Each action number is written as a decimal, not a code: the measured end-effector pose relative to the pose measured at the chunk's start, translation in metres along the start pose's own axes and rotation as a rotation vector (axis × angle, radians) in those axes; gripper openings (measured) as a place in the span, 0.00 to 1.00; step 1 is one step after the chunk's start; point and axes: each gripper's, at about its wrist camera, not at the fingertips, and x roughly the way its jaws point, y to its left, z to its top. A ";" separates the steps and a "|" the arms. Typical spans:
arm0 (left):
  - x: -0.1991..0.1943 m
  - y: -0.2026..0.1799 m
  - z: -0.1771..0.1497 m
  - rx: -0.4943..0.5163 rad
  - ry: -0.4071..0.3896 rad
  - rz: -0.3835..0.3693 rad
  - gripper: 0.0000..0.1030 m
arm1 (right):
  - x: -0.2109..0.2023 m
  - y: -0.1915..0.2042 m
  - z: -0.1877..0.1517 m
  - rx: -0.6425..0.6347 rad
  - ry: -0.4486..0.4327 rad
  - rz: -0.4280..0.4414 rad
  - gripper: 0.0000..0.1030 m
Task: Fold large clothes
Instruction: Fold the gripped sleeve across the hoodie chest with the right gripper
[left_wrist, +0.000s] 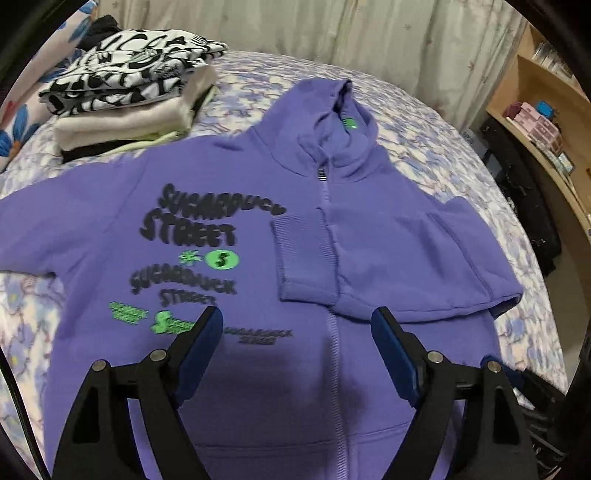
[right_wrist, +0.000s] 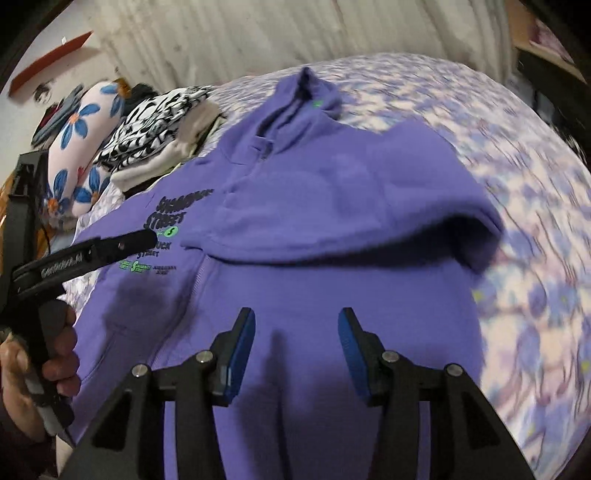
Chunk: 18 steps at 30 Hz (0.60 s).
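A purple zip hoodie (left_wrist: 103, 236) with black and green print lies front-up on the bed, its hood (left_wrist: 343, 110) at the far end. One sleeve (left_wrist: 406, 251) is folded across the chest, and its ribbed cuff (left_wrist: 303, 254) rests by the zipper. My left gripper (left_wrist: 297, 317) hovers open over the lower front, with nothing between its pads. In the right wrist view the hoodie (right_wrist: 332, 288) fills the middle and the folded sleeve (right_wrist: 351, 206) lies across it. My right gripper (right_wrist: 296, 315) is open above the lower body and holds nothing. A hand holds the left gripper (right_wrist: 144, 240) at the left.
A stack of folded clothes (left_wrist: 129, 99) with a black-and-white top sits at the far left of the floral bedsheet (left_wrist: 424, 140). A flowered pillow (right_wrist: 81, 136) lies beyond it. A curtain (left_wrist: 332, 29) hangs behind the bed, and a wooden shelf (left_wrist: 546, 122) stands to the right.
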 end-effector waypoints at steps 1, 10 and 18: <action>0.005 0.000 0.003 -0.004 0.004 -0.015 0.79 | -0.003 -0.005 -0.004 0.021 -0.001 -0.005 0.46; 0.057 0.001 0.021 -0.057 0.109 -0.061 0.79 | -0.013 -0.030 -0.019 0.120 -0.012 -0.010 0.46; 0.082 -0.024 0.036 -0.008 0.153 -0.061 0.13 | -0.005 -0.039 -0.022 0.150 0.007 -0.019 0.46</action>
